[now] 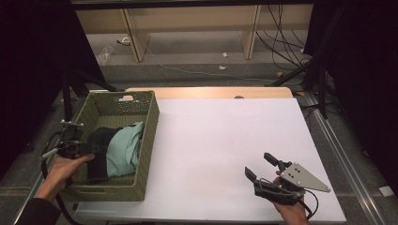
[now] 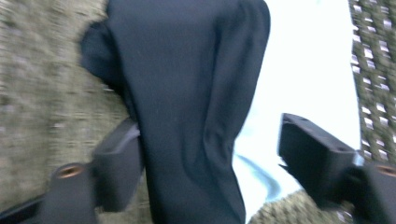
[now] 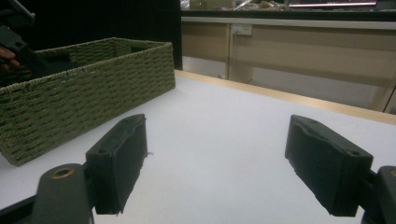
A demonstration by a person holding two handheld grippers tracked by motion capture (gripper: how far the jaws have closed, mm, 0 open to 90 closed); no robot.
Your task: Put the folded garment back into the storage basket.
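From the high view, the left gripper (image 1: 80,148) reaches into the green woven basket (image 1: 149,136) holding a dark garment (image 1: 99,145) and pale green cloth (image 1: 123,149). The left gripper view shows spread jaws straddling the dark garment. In the right gripper view, the right gripper (image 3: 215,165) gapes over the white table (image 3: 224,126).

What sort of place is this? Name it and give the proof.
Probably a lab or recording workspace, not a home: a white table ringed by black stands, loose cables on the floor, and a woven basket of clothes set as a test prop.
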